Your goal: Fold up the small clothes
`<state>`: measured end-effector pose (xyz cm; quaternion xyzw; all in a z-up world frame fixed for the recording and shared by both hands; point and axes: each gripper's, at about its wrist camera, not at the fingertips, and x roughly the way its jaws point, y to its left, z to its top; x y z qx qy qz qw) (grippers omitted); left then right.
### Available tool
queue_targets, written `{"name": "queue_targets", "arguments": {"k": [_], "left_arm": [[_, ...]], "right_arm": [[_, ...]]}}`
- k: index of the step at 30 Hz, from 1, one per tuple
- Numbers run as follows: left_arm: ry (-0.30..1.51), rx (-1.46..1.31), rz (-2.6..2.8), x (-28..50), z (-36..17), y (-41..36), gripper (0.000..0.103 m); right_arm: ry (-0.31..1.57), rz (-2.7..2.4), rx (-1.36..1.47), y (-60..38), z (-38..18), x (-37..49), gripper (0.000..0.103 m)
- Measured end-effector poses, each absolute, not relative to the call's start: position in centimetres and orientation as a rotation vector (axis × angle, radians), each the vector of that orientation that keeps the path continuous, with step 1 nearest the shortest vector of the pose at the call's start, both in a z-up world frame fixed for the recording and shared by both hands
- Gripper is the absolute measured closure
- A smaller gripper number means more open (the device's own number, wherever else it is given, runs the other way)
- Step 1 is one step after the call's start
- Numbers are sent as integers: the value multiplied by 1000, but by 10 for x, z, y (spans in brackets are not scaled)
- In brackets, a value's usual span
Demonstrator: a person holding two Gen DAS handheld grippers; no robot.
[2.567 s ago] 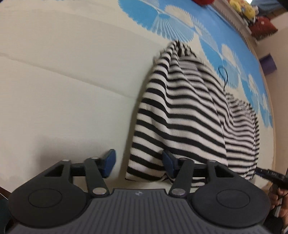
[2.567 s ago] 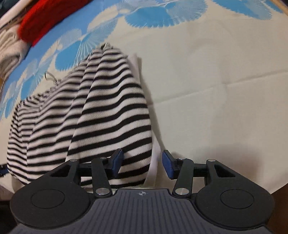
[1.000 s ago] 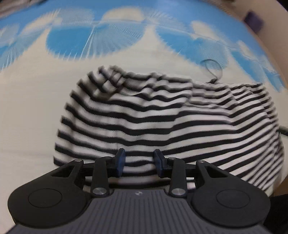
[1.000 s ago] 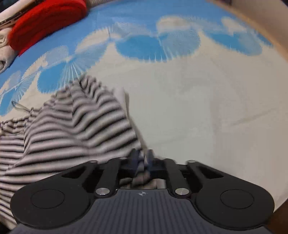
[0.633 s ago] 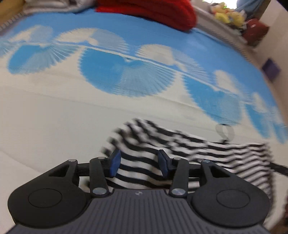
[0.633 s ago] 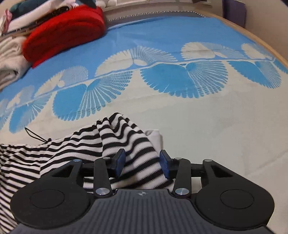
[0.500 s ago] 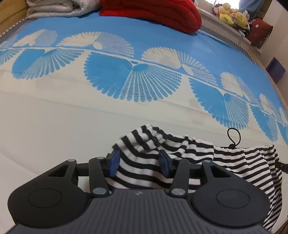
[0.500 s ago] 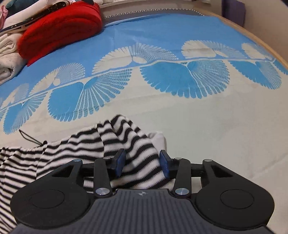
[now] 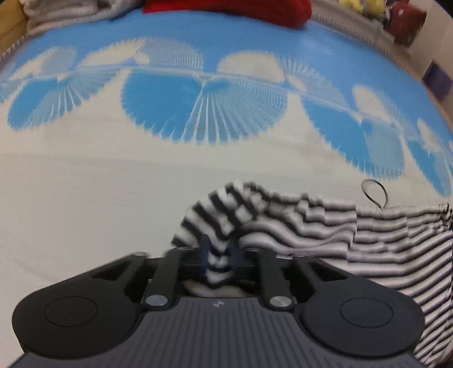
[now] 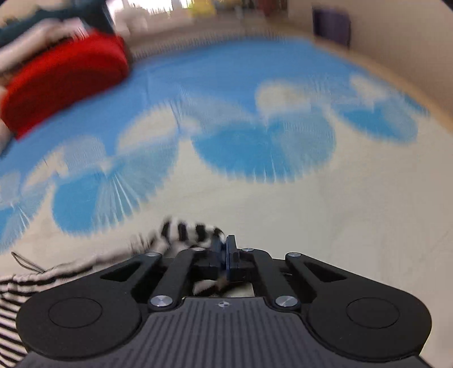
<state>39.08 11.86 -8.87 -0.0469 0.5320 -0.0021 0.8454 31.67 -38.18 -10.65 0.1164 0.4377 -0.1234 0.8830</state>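
Observation:
A black-and-white striped knit garment (image 9: pixel 311 226) lies bunched on the cream and blue bed cover (image 9: pixel 85 184). Its black cord loop (image 9: pixel 373 192) sticks up from the far edge. My left gripper (image 9: pixel 218 249) is closing, with a raised fold of the stripes squeezed between its blue pads. In the right wrist view the garment (image 10: pixel 181 229) trails off to the left. My right gripper (image 10: pixel 225 246) is closing too, its pads almost together on a thin corner of the fabric. Both current views are motion-blurred.
A red folded blanket (image 10: pixel 62 82) and pale folded bedding (image 9: pixel 62 11) sit at the far end of the bed. Plush toys (image 9: pixel 354 5) line a ledge beyond. A purple box (image 10: pixel 331 25) stands by the wall on the right.
Both grippers opened over the garment's corners, then closed on the fabric. Each has tipped up, so more of the far bed shows. The garment is now gathered up at both grips.

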Motion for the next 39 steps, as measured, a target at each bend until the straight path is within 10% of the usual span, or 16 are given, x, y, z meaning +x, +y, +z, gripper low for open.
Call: {"name": "queue_targets", "arguments": {"k": [5,11,17,33,39], "left_arm": [[985,-130,-9,365,-58,131,53],[998,-98,-96,338,-51,134,52],[1113,-248,-115,326,-65,169,21],[1331,-512,-233,324,-125,210,9],[1324,-549,-331,332,-129,188,33]], "right_arm": [[858,-298,168,-378,-92,300,59],[742,-226,139,-379,-58,261,58],[551,-154,86,-389,-5,205,52],[555,-220,256,-415,10,170,52],[553,-210,193,-403,18,172,52]]}}
